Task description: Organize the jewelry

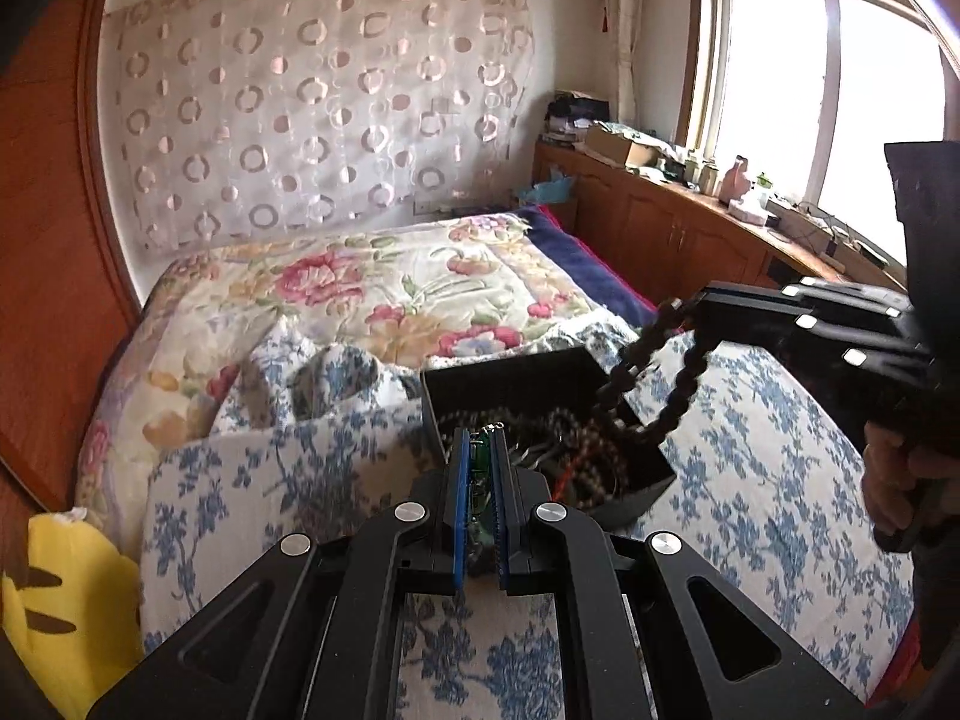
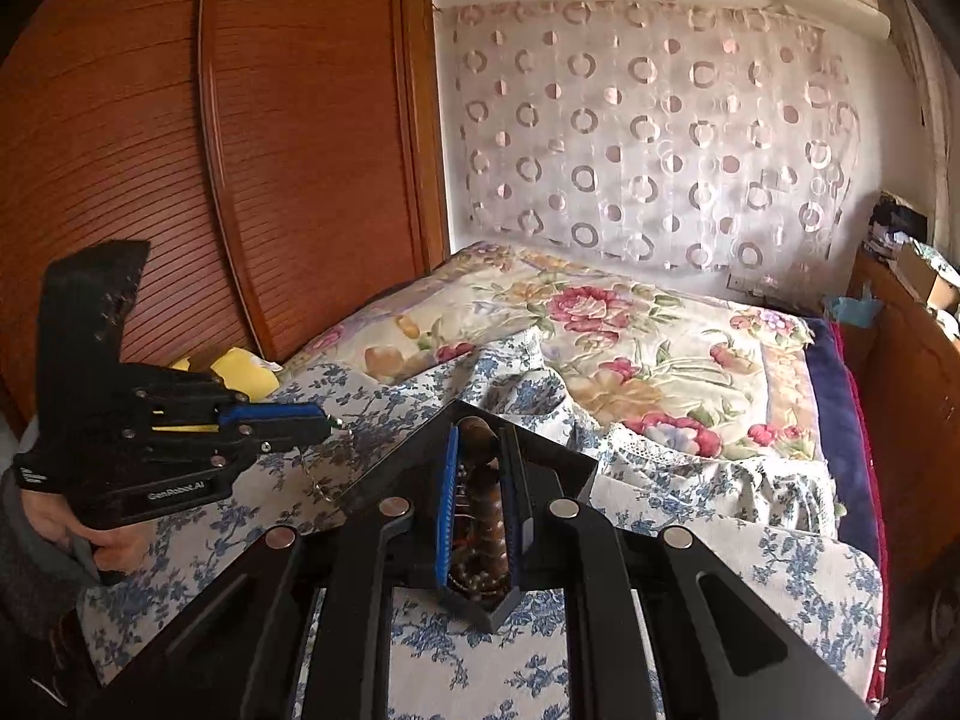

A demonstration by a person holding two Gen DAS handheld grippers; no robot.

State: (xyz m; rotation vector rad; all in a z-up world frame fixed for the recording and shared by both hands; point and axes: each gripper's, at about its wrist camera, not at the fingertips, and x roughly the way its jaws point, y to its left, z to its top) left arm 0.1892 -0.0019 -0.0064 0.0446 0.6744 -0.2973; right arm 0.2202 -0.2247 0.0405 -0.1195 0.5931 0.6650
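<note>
A black open box (image 1: 528, 378) sits on the blue-flowered bedspread and holds several tangled bead strings and chains (image 1: 576, 450). My left gripper (image 1: 479, 438) is shut on a small green pendant piece (image 1: 478, 468) with a thin chain, just above the box's near edge; from the right wrist view the chain (image 2: 318, 468) hangs below it (image 2: 327, 420). My right gripper (image 1: 675, 306) is shut on a dark brown bead bracelet (image 1: 660, 384), whose loop hangs over the box. In the right wrist view the beads (image 2: 483, 510) sit between the fingers above the box (image 2: 420, 456).
The bed carries a blue-flowered sheet (image 1: 750, 480), a floral quilt (image 1: 372, 288) and a rumpled fold behind the box. A wooden wardrobe (image 2: 240, 150) stands at the left, a cluttered wooden cabinet (image 1: 690, 222) under the window at the right. A yellow cushion (image 1: 66, 600) lies by the bed's left edge.
</note>
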